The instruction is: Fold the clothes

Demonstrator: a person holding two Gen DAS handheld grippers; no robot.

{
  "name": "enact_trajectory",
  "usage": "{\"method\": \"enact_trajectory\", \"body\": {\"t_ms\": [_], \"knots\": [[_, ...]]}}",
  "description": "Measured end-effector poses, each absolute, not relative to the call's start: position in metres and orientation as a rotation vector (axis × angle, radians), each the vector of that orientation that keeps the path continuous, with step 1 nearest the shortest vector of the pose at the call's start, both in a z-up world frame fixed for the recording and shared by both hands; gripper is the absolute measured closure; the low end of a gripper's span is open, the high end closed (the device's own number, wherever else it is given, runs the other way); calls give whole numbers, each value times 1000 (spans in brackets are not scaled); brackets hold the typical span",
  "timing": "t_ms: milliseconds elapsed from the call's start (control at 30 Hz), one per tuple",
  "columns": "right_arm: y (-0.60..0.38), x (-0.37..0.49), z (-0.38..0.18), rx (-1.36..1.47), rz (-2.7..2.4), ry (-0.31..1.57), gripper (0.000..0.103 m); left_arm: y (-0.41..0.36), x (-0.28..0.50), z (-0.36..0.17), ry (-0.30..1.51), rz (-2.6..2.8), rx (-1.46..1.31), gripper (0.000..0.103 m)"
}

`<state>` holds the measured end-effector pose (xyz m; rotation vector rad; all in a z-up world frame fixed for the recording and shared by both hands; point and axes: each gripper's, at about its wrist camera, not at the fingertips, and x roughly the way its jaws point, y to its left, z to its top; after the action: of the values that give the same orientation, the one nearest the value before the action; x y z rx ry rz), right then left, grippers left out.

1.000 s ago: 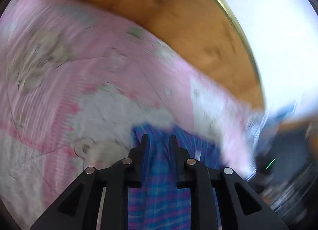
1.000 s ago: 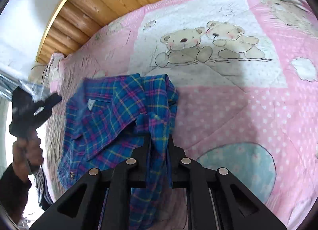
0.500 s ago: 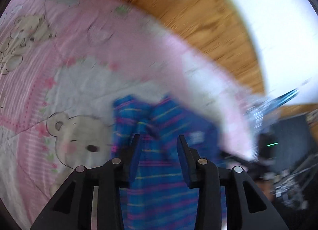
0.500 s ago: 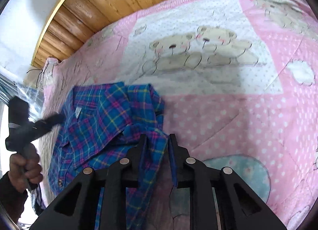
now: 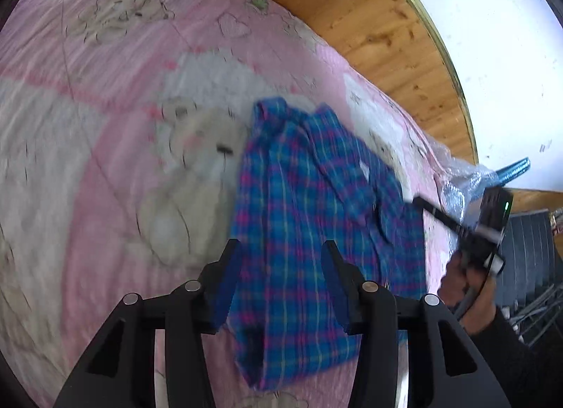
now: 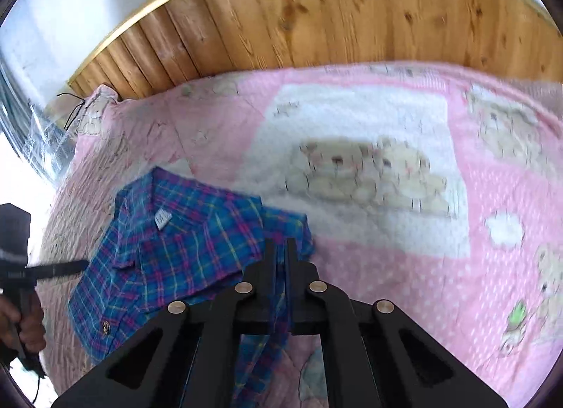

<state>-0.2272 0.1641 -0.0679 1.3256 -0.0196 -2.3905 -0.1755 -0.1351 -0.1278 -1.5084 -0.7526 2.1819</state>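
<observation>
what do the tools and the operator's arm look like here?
Both tools, left and right, are matte black two-finger linkages with silver pivot pins; left pads look dark blue. The handheld unit shows a green light. The person wears a dark sleeve.

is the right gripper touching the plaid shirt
Touching. The right wrist view shows the right gripper with its jaws nearly closed on a fold of the plaid shirt, cloth running between them.

Pink bear quilt (image 6: 387, 267), wooden headboard (image 6: 316, 20)
</observation>
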Motion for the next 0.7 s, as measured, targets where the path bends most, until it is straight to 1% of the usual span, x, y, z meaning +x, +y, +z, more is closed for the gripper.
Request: {"method": "enact_trajectory", "body": {"t_ms": [67, 133, 167, 233, 267, 300, 333, 367, 433, 467, 500, 533, 567, 633, 700], "knots": [[166, -237, -79, 1369, -2396, 7, 102, -135, -168, -134, -763, 2194, -1523, 55], [170, -247, -104, 1483, -2371, 26, 101, -136, -161, -136, -779, 2206, -1518, 55], [175, -249, -112, 1522, -2362, 5, 101, -137, -156, -134, -773, 2212, -1511, 55], [188, -242, -104, 1517, -2379, -83, 99, -138, -149, -129, -741, 2227, -1496, 55], [195, -235, -93, 1504, -2377, -149, 93, -140, -146, -125, -705, 2239, -1483, 54], [202, -226, -84, 1491, -2368, -226, 89, -140, -146, -123, -685, 2242, -1472, 54], [210, -216, -77, 1476, -2350, -320, 81, -143, -147, -123, -682, 2240, -1464, 54], [216, -206, -72, 1468, -2323, -406, 79, -153, -150, -124, -737, 2233, -1449, 54], [220, -183, -73, 1493, -2236, -554, 78, -179, -158, -136, -947, 2187, -1418, 54], [218, -171, -74, 1507, -2201, -585, 71, -190, -163, -144, -1048, 2139, -1409, 55], [215, -159, -75, 1520, -2166, -615, 67, -193, -167, -149, -1084, 2081, -1397, 59], [211, -149, -77, 1533, -2140, -624, 60, -195, -171, -155, -1110, 2023, -1384, 65], [205, -140, -79, 1545, -2128, -598, 56, -190, -172, -158, -1117, 1969, -1383, 65], [192, -123, -84, 1570, -2113, -535, 56, -180, -175, -164, -1123, 1865, -1383, 65], [182, -114, -92, 1589, -2124, -464, 60, -165, -171, -165, -1065, 1829, -1405, 65]]}}
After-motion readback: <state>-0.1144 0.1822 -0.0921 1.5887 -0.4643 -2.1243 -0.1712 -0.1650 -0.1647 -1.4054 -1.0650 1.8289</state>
